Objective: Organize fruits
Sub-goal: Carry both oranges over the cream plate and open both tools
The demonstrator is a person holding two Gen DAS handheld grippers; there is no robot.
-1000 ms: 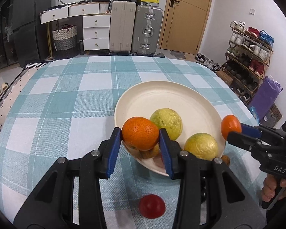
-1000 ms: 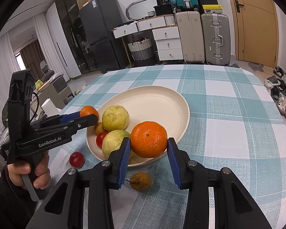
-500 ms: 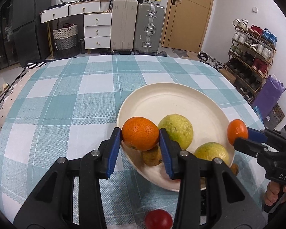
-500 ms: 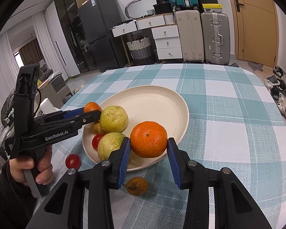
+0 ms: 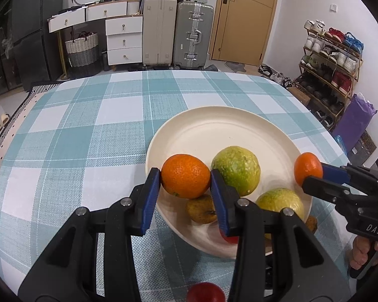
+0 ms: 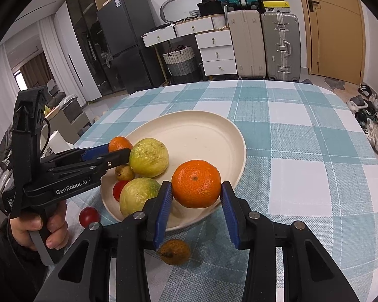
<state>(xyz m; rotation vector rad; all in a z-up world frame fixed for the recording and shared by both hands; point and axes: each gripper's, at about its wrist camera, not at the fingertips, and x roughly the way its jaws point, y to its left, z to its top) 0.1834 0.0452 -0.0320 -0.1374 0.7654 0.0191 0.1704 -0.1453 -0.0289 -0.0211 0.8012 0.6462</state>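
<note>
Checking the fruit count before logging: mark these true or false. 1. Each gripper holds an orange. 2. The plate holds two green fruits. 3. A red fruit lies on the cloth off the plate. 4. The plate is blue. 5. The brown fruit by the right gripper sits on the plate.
1. True: left gripper and right gripper each clamp an orange.
2. True: green fruits.
3. True: red fruit.
4. False: the plate is cream.
5. False: the brown fruit lies on the cloth.
</note>
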